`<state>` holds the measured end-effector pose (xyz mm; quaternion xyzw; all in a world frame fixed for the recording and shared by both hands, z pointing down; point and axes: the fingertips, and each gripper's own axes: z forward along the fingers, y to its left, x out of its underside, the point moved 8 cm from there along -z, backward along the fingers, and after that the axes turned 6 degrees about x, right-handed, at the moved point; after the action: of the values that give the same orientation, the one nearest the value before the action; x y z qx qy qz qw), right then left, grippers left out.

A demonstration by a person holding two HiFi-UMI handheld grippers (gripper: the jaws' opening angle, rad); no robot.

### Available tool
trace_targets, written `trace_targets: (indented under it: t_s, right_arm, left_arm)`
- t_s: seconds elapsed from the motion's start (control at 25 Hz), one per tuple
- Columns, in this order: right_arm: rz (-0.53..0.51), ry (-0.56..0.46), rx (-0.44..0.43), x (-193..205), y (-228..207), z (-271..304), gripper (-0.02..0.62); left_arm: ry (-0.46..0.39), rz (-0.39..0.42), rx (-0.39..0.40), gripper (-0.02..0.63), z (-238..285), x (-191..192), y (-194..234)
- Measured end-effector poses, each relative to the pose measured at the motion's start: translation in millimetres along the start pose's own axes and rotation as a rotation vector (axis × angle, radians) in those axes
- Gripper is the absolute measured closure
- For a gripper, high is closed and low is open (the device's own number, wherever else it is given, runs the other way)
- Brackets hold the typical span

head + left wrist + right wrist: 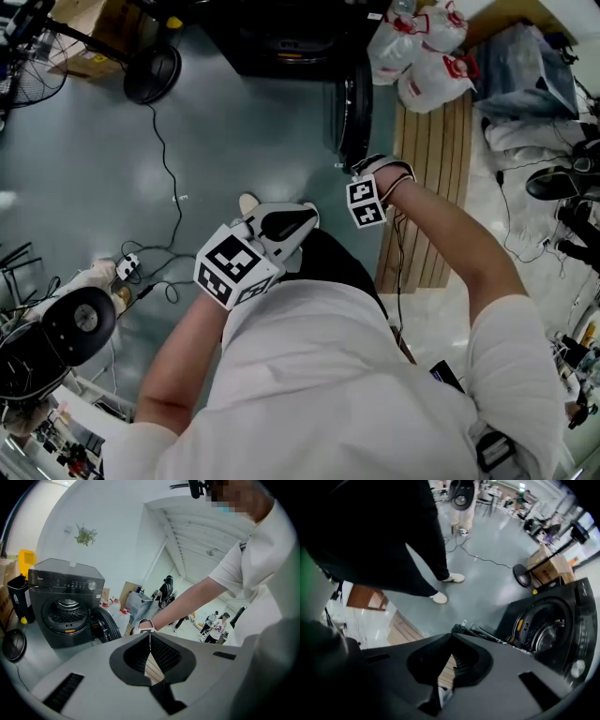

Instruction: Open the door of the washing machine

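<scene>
On glossy grey floor point(244, 141), boxy dark-grey front-load washing machine point(65, 603) with perforated metal drum; round black door point(106, 626) swung outward, upright. Left gripper point(150, 634) and right gripper point(452, 637): jaws together, empty.

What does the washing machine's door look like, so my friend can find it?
Look for the dark grey washing machine in front of the white wall. Its door is the thick black ring swung open at the side nearest the wooden planks. Unlike the round black fan base lying flat on the floor, it stands upright, hinged to the machine.
</scene>
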<state>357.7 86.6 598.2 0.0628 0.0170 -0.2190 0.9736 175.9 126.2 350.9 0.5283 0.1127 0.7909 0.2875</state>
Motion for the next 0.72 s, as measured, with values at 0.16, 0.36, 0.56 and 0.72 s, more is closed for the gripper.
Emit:
trace_targets:
  t_s: [0.16, 0.36, 0.56, 0.72]
  right_arm:
    - [0.379, -0.106, 0.014, 14, -8, -29, 0.586]
    - [0.949, -0.375, 0.055, 26, 5, -84, 0.586]
    - [1.309, -0.695, 0.132, 31, 16, -158, 0.588]
    - [1.425, -0.917, 0.216, 28, 11, -214, 0.588]
  left_arm:
    - [0.002, 0.022, -0.016, 0.588, -4, -6, 3]
    - [-0.015, 0.022, -0.051, 0.588, -13, -8, 2]
    - [-0.049, 0.009, -0.081, 0.588, -31, -13, 1]
    - [-0.064, 0.003, -0.106, 0.589, -35, -19, 0]
